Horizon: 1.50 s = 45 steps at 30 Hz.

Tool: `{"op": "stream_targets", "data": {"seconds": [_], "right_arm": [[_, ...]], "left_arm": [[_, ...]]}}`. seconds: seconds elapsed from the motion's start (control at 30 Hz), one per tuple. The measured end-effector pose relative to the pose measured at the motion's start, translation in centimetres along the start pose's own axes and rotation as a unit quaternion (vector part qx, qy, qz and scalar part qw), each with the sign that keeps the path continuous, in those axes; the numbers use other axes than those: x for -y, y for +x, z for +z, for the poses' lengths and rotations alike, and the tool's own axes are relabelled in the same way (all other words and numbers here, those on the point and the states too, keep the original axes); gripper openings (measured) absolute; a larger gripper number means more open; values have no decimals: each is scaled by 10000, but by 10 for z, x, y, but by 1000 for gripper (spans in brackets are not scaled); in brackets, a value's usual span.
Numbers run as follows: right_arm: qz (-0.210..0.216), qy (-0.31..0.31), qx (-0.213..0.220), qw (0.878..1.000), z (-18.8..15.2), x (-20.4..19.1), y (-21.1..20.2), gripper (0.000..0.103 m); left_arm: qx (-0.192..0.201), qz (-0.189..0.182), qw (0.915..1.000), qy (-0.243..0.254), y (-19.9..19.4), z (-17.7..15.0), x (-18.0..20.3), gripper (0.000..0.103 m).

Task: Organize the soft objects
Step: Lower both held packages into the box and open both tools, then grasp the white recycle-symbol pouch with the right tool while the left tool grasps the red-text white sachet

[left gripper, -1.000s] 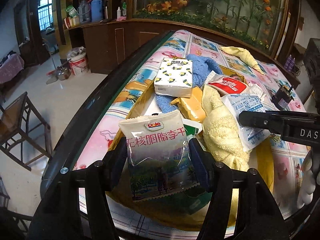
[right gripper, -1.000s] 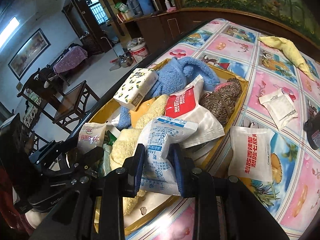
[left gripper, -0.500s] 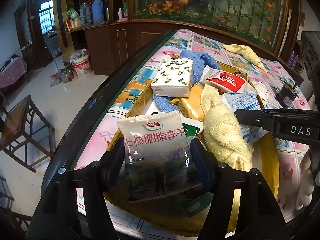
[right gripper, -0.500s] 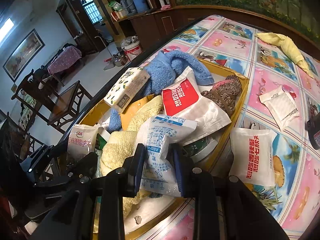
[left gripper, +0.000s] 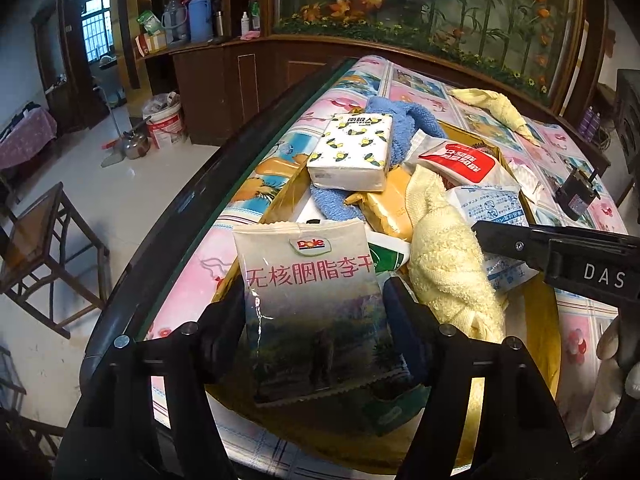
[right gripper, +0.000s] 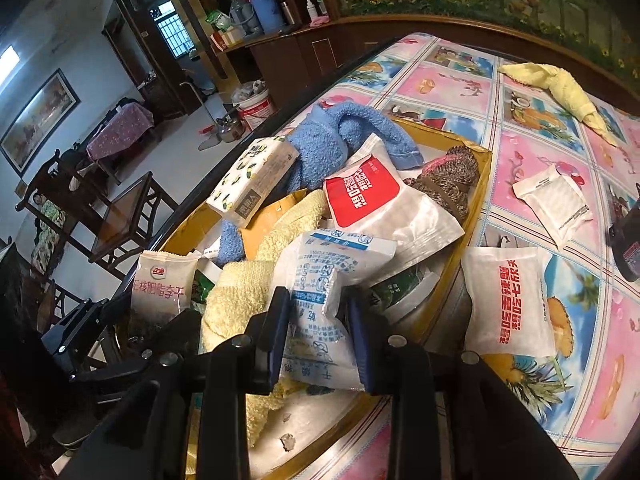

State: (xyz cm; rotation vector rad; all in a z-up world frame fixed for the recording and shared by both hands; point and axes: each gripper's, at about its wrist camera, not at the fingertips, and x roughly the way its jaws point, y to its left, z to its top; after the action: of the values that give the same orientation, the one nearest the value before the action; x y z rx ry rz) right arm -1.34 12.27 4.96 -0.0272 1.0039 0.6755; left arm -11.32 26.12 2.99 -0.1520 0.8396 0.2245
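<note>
A gold tray (left gripper: 536,312) on the flowered tablecloth is heaped with soft things. My left gripper (left gripper: 313,292) has a white Dole snack pouch (left gripper: 308,264) upright between its fingers over the tray's near end. Its jaws are opening, and the pads still touch the pouch's side edges. The same pouch (right gripper: 160,288) shows at the left of the right wrist view. My right gripper (right gripper: 317,300) is shut on a blue-and-white pouch (right gripper: 320,264) that lies against a yellow towel (right gripper: 248,292) in the tray. One black finger of the right gripper (left gripper: 520,244) reaches in from the right.
In the tray also lie a blue towel (right gripper: 344,136), a tissue pack (left gripper: 352,148), a red-and-white pouch (right gripper: 368,196) and a brown knitted piece (right gripper: 448,176). On the cloth beside it are a red-lettered white pouch (right gripper: 508,304), a small white pouch (right gripper: 556,204), another yellow towel (right gripper: 556,88) and a black device (right gripper: 628,240).
The left gripper's fingers have spread apart and the Dole pouch between them has flattened out from a bowed shape. The right gripper keeps its hold on the blue-and-white pouch.
</note>
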Motion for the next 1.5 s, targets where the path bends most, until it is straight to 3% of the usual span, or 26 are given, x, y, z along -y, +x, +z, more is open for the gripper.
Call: {"op": "stream_targets", "data": {"seconds": [0.23, 0.5, 0.63, 0.8, 0.93, 1.1, 1.17, 1.27, 1.33, 1.47, 1.5], "right_arm": [[191, 133, 40, 9997, 1, 0, -10, 35], [507, 232, 646, 9964, -6, 9, -63, 37], [176, 286, 1040, 9940, -19, 42, -102, 41], [-574, 663, 1044, 9907, -30, 104, -119, 43], [-429, 814, 789, 9926, -27, 127, -104, 43], [-541, 889, 655, 9924, 10, 134, -69, 43], [-766, 806, 541, 9923, 33, 134, -46, 43], [-1538, 319, 120, 9875, 68, 130, -5, 44], [-1886, 309, -78, 9815, 83, 139, 16, 44], [-2005, 371, -308, 9785, 86, 155, 37, 43], [-2036, 297, -292, 9782, 84, 154, 34, 37]], "left_arm": [[151, 150, 9998, -9, -17, 0, -1, 69], [418, 458, 9980, -121, -54, 1, 1, 69], [750, 262, 9965, -274, -80, 1, 0, 69], [1153, -424, 9912, -483, -104, 3, 11, 69], [1451, -996, 9840, -258, -121, 2, 39, 69], [1334, -1299, 9824, 175, -115, -2, 68, 69], [1244, -1414, 9819, 185, -108, -3, 76, 69], [1072, -1569, 9815, 214, -98, -7, 84, 69], [978, -1637, 9814, 234, -92, -8, 86, 69], [891, -1697, 9811, 277, -85, -8, 86, 69], [889, -1691, 9812, 282, -83, -8, 85, 69]]}}
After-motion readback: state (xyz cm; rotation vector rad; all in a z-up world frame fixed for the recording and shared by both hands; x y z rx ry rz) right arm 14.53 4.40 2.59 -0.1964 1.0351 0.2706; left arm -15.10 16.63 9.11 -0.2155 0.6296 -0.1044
